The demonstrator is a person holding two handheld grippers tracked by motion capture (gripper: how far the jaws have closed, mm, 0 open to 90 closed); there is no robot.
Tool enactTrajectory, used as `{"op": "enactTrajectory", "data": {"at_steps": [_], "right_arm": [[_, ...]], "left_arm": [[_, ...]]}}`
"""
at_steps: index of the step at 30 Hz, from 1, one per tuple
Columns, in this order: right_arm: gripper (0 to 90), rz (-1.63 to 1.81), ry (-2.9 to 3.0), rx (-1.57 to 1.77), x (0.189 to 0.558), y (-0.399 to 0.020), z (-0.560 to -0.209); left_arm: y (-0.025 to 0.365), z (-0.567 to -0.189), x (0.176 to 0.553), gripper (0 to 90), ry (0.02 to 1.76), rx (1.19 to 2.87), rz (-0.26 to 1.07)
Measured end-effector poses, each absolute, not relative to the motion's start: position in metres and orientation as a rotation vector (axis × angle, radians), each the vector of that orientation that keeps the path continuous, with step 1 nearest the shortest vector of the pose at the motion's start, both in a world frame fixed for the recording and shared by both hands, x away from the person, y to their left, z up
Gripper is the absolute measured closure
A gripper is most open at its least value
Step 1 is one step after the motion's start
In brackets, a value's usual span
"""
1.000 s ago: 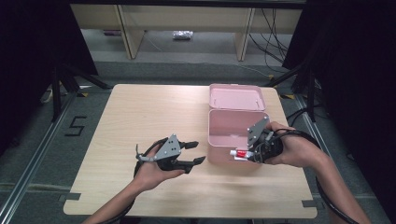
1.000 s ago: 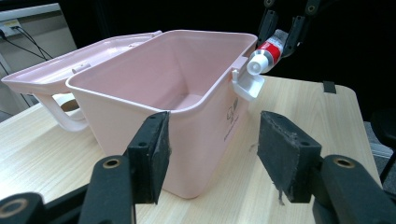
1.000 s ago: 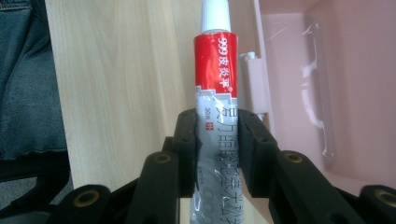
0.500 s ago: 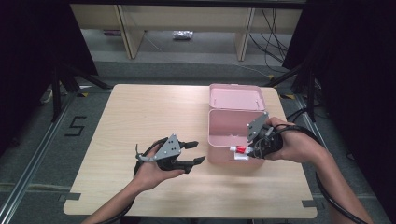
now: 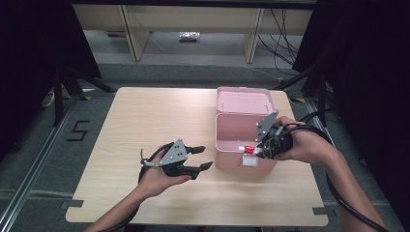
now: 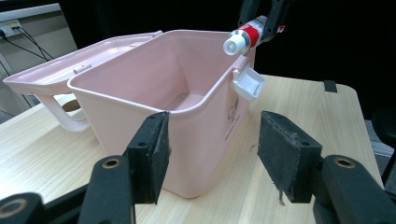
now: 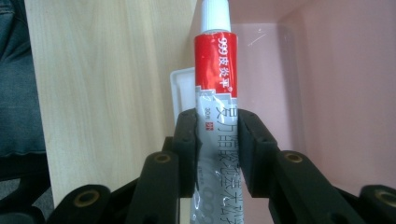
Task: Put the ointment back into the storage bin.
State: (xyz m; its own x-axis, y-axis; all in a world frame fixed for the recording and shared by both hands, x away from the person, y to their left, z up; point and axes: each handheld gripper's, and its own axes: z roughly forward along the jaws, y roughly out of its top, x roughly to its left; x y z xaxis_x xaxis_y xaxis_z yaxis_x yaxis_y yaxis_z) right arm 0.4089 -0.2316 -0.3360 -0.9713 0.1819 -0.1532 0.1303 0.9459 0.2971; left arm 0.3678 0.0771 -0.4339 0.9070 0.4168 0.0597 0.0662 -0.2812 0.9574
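While both hands hover over the table [image 5: 121, 125]:
L gripper [image 5: 203, 157]: jaws wide, nothing between them; low over the wood, pointing at the box front.
Box [image 5: 232, 133]: pink, lid [image 5: 244, 100] flipped open behind it, white latch [image 6: 248, 83] at the front rim.
Tube [image 7: 215, 84]: red and silver w/ white cap, over the box's front rim, cap toward the L gripper.
R gripper [image 7: 218, 140]: pads clamped on the tube's silver part.

"999" on tube [image 7: 215, 84]; floor "5" [image 5: 78, 130]
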Motion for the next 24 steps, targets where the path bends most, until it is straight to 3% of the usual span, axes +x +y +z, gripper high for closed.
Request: {"op": "enactTrajectory", "data": {"at_steps": [24], "right_arm": [[71.6, 0.373, 2.904, 0.255, 0.425, -0.226, -0.329]], "left_arm": [[0.079, -0.433, 0.367, 43.1, 0.362, 1.834, 0.354]]}}
